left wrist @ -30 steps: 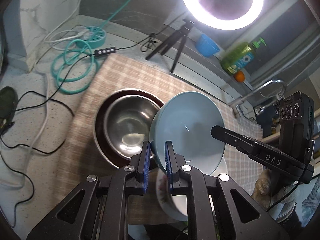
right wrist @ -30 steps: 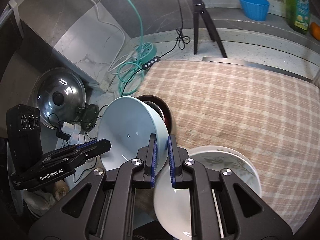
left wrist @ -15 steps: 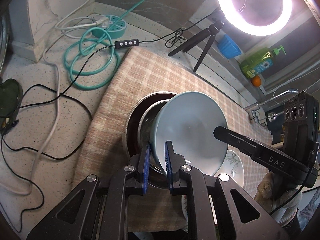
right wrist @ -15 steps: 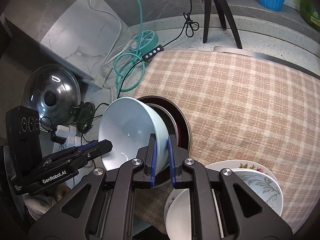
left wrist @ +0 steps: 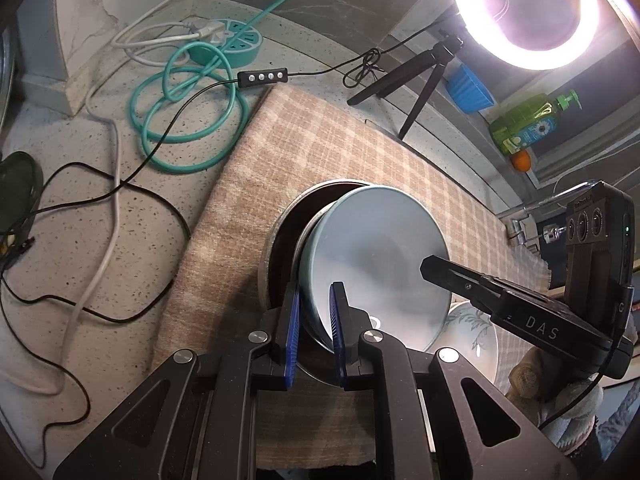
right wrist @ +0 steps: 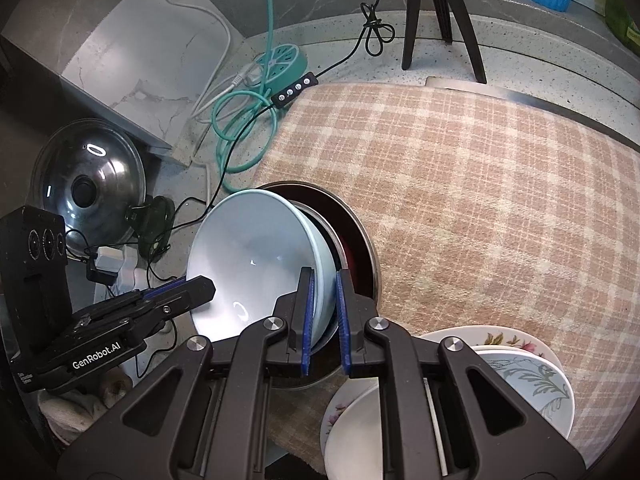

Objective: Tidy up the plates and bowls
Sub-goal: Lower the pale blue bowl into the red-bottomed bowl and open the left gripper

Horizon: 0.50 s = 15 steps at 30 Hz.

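Here the pale blue bowl (left wrist: 376,264) hangs tilted over the nested stack, the steel bowl (right wrist: 335,240) inside the dark red bowl (left wrist: 288,232), on the near left part of the checked cloth (right wrist: 480,184). Both tools hold it by opposite sides of its rim: the left gripper (left wrist: 314,330) has its blue pads either side of the near rim, and the right gripper (right wrist: 323,316) likewise straddles the rim on its side. In both views the jaws look spread a little wider than the wall, with a sliver of gap beside at least one pad, so I judge the hold to be loosening rather than firm, though I cannot tell whether the pads are in contact. Two holds on one bowl make sense: the rim is thin and slippery, and a pinch on each side keeps it from swinging as it goes down. The tilt seems meant to let the far edge enter the steel bowl first. The flowered plates (right wrist: 520,368) sit stacked just to the right, near edge of the cloth, apart from the bowls, which suits sorting by kind. Against a second ago, the blue bowl has moved left and down: then it hung above the plates with the steel bowl fully open to view, half a second ago it covered part of it, and now it hides nearly all of it, and both pairs of jaws stand wider than they did.
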Each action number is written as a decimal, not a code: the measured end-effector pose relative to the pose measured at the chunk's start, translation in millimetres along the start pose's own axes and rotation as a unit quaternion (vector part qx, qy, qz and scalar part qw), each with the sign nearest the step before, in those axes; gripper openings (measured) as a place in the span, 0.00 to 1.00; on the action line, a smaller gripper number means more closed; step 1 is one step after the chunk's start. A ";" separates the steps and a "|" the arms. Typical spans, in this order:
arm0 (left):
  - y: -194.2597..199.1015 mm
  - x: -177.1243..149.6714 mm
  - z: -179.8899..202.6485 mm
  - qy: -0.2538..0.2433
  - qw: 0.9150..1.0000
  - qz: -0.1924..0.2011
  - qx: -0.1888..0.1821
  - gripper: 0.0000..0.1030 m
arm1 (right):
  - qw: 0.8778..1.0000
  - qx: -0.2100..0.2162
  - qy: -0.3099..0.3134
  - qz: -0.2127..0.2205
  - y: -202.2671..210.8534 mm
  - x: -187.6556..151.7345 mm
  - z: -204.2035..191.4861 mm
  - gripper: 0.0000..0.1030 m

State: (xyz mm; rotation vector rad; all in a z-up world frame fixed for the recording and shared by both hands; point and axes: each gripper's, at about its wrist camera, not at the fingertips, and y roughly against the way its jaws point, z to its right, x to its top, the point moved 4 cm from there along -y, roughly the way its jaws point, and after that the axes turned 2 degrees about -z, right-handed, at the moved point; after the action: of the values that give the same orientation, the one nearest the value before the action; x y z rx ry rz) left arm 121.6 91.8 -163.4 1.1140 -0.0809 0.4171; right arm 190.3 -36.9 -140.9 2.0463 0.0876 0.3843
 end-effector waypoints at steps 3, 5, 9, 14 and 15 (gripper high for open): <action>-0.7 0.7 0.4 0.001 1.000 -0.001 0.000 0.12 | 1.000 -0.005 0.002 -0.001 -1.7 1.2 -0.1 0.11; -1.0 1.3 1.7 -0.002 1.000 0.001 0.003 0.12 | 1.000 -0.006 0.004 -0.002 -2.1 1.9 0.0 0.11; -1.7 1.6 2.9 -0.007 1.000 0.002 0.008 0.12 | 1.000 -0.010 0.013 -0.005 -2.7 3.0 0.4 0.11; -1.5 2.1 2.9 -0.008 1.000 0.003 0.009 0.12 | 1.000 -0.008 0.017 -0.002 -1.1 2.6 -0.3 0.12; -1.1 2.1 3.0 -0.007 1.000 0.004 0.009 0.12 | 1.000 -0.008 0.018 -0.001 -0.6 2.4 -0.3 0.12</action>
State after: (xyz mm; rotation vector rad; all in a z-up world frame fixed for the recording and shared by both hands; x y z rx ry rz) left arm 124.4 89.4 -162.5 1.1348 -0.0943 0.4170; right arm 192.5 -35.8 -140.7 2.0245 0.1085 0.4186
